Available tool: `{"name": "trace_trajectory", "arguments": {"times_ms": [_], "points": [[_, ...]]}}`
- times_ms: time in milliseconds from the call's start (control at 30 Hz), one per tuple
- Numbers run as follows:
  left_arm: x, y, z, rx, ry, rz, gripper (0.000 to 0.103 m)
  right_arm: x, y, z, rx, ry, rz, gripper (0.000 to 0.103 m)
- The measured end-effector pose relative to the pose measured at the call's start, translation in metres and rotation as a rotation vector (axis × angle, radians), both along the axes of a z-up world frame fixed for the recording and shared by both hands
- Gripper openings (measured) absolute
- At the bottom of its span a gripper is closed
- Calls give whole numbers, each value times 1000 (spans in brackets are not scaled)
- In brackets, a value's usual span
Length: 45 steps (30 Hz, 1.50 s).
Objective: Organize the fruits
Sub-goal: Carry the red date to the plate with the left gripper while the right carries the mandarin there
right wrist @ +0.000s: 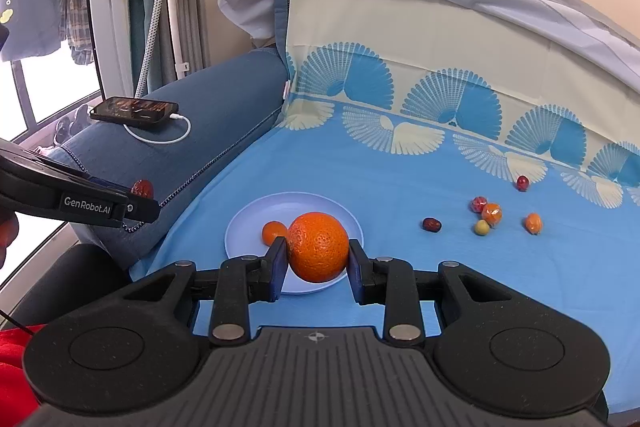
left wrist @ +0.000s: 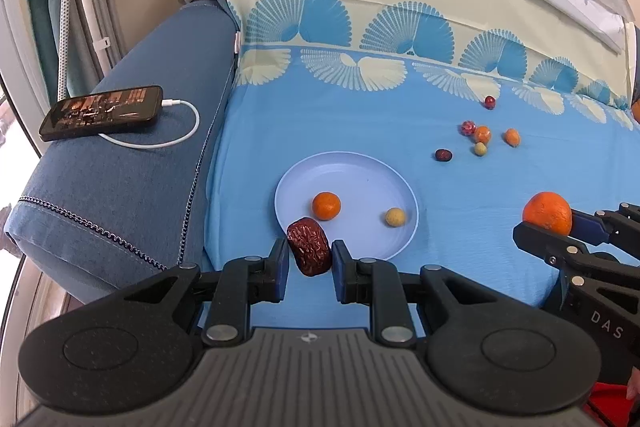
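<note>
Blue patterned sheet carries a pale plate; from the left wrist, the left gripper clamps a wrinkled red date at the plate's near rim (two small fruits inside). From the right wrist, the right gripper pinches a large orange over that plate.

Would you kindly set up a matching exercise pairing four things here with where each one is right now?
Things:
1. date
2. large orange
3. yellow ball
4. phone

Places:
A. on the sofa arm
B. in the right gripper
C. on the plate
D. in the left gripper

Pairs: 1-D, 2-B, 3-C, 4-A
</note>
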<state>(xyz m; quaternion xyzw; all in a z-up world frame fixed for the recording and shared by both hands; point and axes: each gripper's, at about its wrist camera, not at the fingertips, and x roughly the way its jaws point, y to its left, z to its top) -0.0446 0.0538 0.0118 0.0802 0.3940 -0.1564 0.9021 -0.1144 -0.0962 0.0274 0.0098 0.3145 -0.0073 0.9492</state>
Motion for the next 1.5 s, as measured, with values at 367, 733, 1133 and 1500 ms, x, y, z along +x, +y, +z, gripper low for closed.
{"name": "trace_trajectory", "arguments": {"times_ms": [367,733,1133,1500], "points": [[10,-3,-9,8,28,-8,25,8,-1,-7,12,33,7,33],[25,-10,-20,21,66,-10,25,21,-3,-18,25,77,12,33],[59,-19,-36,19,109,-7,25,50,-5,-39,28,138,20,33],[116,-44,-66,41,161,-24,25,99,-10,-77,55,221,41,33]]}}
